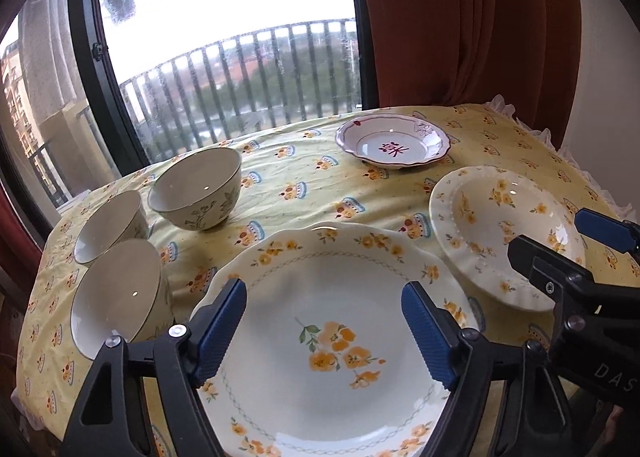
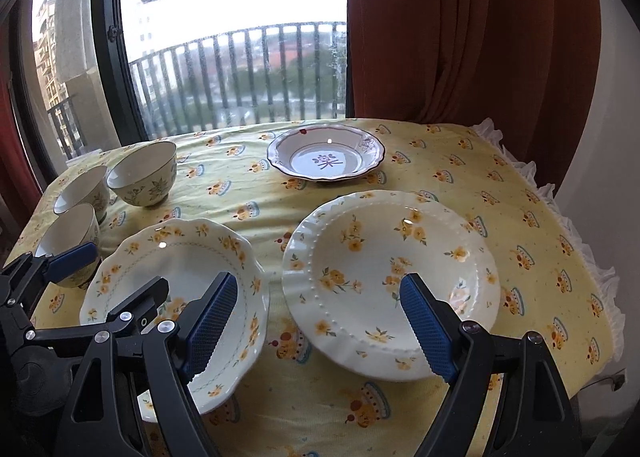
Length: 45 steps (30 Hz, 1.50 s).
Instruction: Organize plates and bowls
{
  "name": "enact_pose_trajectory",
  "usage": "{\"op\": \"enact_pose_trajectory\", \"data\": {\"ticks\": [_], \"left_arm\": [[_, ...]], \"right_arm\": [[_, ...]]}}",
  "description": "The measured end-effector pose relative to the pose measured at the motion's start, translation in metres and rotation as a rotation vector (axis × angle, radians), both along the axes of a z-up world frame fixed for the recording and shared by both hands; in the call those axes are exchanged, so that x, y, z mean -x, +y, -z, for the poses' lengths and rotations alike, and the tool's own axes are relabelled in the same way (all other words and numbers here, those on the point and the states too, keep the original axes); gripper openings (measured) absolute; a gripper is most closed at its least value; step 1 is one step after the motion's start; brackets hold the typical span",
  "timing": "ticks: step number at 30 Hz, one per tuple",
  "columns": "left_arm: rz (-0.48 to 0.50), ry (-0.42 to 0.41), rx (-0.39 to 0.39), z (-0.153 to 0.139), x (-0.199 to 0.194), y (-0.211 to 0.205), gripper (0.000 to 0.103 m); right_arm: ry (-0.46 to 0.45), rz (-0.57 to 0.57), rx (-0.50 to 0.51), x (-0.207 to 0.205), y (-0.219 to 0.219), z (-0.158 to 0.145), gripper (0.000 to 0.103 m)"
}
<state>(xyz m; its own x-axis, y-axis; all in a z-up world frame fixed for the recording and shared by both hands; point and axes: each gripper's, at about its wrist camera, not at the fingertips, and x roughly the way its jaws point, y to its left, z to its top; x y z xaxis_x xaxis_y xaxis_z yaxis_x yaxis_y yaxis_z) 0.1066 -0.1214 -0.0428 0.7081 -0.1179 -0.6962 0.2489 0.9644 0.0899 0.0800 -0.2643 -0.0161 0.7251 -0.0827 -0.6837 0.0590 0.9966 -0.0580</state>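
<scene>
Three plates and three bowls stand apart on a yellow patterned tablecloth (image 2: 272,193). My left gripper (image 1: 324,329) is open and empty above the large scalloped plate with yellow flowers (image 1: 332,341), which also shows in the right wrist view (image 2: 176,269). My right gripper (image 2: 316,321) is open and empty above the near rim of the beaded yellow-flower plate (image 2: 384,269), seen too in the left wrist view (image 1: 492,225). A purple-rimmed plate with a red character (image 1: 394,145) (image 2: 326,155) sits at the back. Three floral bowls cluster at the left (image 1: 196,187) (image 1: 108,227) (image 1: 118,297) (image 2: 144,173).
The table is small; its frilled right edge (image 2: 592,257) and left edge are close. A dark-framed window (image 1: 224,37) with a balcony railing is behind the table, and a rust-red curtain (image 2: 460,29) hangs at the back right. The right gripper's body (image 1: 580,281) is beside the beaded plate.
</scene>
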Motion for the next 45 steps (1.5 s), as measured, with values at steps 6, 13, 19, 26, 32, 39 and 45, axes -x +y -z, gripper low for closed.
{"op": "enact_pose_trajectory", "data": {"ticks": [6, 13, 19, 26, 32, 39, 45], "left_arm": [[0.037, 0.041, 0.047, -0.003, -0.020, -0.020, 0.071], [0.092, 0.072, 0.025, 0.002, -0.047, -0.049, 0.071], [0.129, 0.144, 0.010, 0.019, -0.067, -0.074, 0.068], [0.177, 0.211, -0.009, 0.037, -0.080, -0.106, 0.065], [0.188, 0.275, -0.019, 0.051, -0.091, -0.124, 0.065], [0.179, 0.318, -0.011, 0.063, -0.097, -0.131, 0.066], [0.185, 0.313, -0.015, 0.064, -0.096, -0.133, 0.067]], "right_arm": [[-0.001, -0.010, 0.058, -0.006, -0.021, -0.004, 0.086], [-0.026, 0.037, 0.086, -0.017, -0.052, -0.007, 0.086], [0.008, 0.093, 0.043, -0.034, -0.089, 0.002, 0.085], [0.056, 0.121, 0.044, -0.045, -0.116, 0.021, 0.085], [0.104, 0.135, 0.016, -0.057, -0.133, 0.037, 0.084], [0.167, 0.119, 0.000, -0.072, -0.143, 0.058, 0.075], [0.192, 0.119, 0.012, -0.073, -0.140, 0.071, 0.070]]}}
